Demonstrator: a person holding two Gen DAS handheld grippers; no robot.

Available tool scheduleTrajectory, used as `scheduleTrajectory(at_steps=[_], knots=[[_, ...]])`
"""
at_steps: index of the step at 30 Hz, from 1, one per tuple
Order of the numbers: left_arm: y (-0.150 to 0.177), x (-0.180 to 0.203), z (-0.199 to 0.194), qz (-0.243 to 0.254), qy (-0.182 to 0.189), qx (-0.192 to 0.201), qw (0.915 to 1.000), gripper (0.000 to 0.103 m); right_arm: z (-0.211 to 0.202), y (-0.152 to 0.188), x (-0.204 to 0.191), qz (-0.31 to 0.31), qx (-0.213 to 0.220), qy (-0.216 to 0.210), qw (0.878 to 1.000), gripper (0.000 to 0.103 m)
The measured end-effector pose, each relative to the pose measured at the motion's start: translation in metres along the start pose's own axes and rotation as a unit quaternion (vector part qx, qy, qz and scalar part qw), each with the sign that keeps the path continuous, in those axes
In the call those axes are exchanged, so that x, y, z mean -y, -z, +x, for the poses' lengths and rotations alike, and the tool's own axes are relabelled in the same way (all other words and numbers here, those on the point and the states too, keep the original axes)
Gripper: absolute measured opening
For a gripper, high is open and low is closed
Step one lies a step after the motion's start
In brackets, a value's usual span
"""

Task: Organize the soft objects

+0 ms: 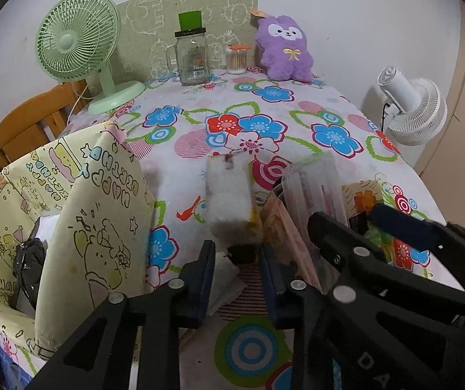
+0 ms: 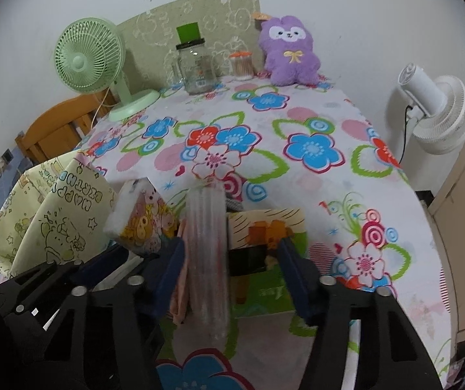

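The flowered tabletop (image 2: 313, 123) lies bare from its middle to the far wall, while the yellow gift bag (image 1: 80, 214) stands open at its near left edge, just left of both tools. The left tool (image 1: 236, 271), narrowed to a slit, appears to pinch the white tissue pack (image 1: 229, 191), which rises straight ahead of it, nearest the bag. The right tool (image 2: 231, 256), half-spread, straddles the clear plastic sleeve (image 2: 206, 247), whose long axis runs away along the fingers; whether it grips I cannot tell.

Lighting was flat and dim-ish indoors, shadows stayed soft, edges were bent by fisheye, and the tissue pack (image 1: 229, 191) got motion-blurred.
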State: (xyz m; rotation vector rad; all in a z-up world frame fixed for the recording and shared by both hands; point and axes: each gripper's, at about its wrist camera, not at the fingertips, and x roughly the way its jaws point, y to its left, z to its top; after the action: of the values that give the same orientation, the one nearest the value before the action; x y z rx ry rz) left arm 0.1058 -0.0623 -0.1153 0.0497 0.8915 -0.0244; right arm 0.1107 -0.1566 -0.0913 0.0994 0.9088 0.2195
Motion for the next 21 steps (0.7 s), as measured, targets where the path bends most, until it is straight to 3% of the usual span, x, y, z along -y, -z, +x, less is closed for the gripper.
scheduleTrajectory(at_steps=[3,5,8,18,21], knots=[[0.001,-0.001,0.001,0.002,0.0,0.0,1.0,0.019,0.003,0.001,-0.002,-0.002,-0.005,-0.002,1.0,0.046],[0.001,-0.001,0.0,0.002,0.003,0.001,1.0,0.018,0.003,0.001,-0.004,-0.005,-0.005,-0.008,1.0,0.031],[0.0,-0.003,-0.003,0.0,0.005,0.004,1.0,0.017,0.0,-0.001,-0.007,-0.009,-0.001,-0.01,1.0,0.02],[-0.005,-0.001,-0.022,0.005,0.003,0.029,0.9996,0.017,-0.017,-0.006,-0.011,-0.012,0.02,-0.012,1.0,0.019],[-0.008,-0.001,-0.03,0.007,0.004,0.037,0.9993,0.007,-0.024,-0.009,-0.012,-0.013,0.03,-0.01,0.999,0.019]])
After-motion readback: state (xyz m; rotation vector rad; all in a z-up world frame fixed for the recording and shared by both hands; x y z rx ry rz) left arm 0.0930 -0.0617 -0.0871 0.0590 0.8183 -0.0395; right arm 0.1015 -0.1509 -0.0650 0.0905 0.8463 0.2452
